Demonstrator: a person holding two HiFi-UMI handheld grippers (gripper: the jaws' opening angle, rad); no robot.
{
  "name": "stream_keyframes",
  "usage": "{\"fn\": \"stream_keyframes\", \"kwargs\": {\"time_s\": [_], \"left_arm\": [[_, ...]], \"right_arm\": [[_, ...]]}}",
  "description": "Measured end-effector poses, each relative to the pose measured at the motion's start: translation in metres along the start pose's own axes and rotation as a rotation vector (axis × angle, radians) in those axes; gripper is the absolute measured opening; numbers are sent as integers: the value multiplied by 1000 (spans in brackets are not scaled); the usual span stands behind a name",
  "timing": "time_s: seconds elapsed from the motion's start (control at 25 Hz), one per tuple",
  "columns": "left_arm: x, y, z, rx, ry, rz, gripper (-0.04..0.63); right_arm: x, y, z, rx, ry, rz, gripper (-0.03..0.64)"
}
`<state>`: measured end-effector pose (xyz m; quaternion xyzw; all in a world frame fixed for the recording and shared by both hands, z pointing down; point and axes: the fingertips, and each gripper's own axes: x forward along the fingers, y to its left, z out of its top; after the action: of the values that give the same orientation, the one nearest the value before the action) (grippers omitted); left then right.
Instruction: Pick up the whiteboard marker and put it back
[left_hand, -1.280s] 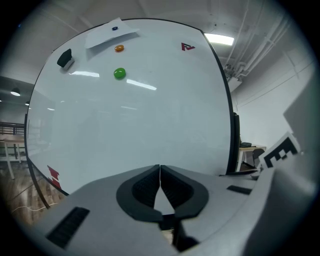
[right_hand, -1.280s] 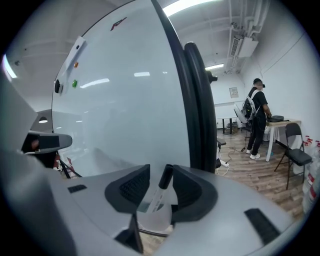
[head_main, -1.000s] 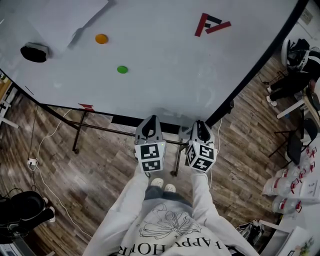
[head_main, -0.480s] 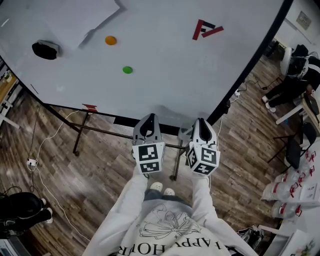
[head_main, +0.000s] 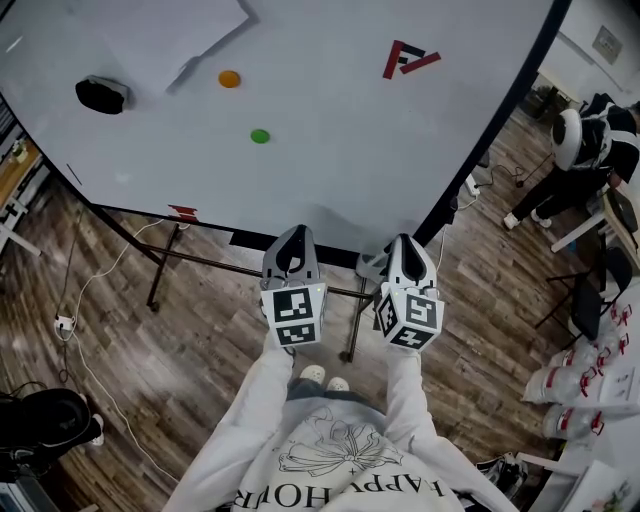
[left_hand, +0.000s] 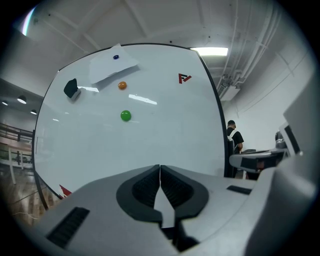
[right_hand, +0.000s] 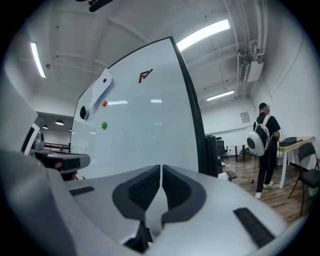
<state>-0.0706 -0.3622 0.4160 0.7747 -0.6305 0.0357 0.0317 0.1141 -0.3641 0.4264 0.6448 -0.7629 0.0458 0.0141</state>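
Note:
A large whiteboard (head_main: 330, 160) stands tilted in front of me. On it are a black eraser (head_main: 103, 94), an orange magnet (head_main: 230, 78), a green magnet (head_main: 260, 136), a sheet of paper (head_main: 170, 30) and a red logo (head_main: 408, 60). No whiteboard marker shows in any view. My left gripper (head_main: 291, 238) points level at the board's lower edge, its jaws (left_hand: 160, 167) shut and empty. Beside it my right gripper (head_main: 403, 245) also points level; its jaws (right_hand: 161, 167) are closing and almost meet, with nothing between them.
The board's metal stand (head_main: 155, 270) and cables (head_main: 90, 290) lie on the wood floor below. A person with a white backpack (head_main: 590, 140) stands at the right near chairs. White bags (head_main: 590, 385) sit at lower right, a black bag (head_main: 40, 420) at lower left.
Both grippers have risen a little in front of the board's lower edge. The head view has shifted, so the board's magnets sit further right. The person at the right has walked.

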Motion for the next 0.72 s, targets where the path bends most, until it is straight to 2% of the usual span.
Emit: {"fn": "stream_keyframes", "kwargs": {"time_s": [0.72], "left_arm": [[-7,-6,3,13,-4,-13,6]], "right_arm": [[-7,1,0,-9,6,-1,12]]}}
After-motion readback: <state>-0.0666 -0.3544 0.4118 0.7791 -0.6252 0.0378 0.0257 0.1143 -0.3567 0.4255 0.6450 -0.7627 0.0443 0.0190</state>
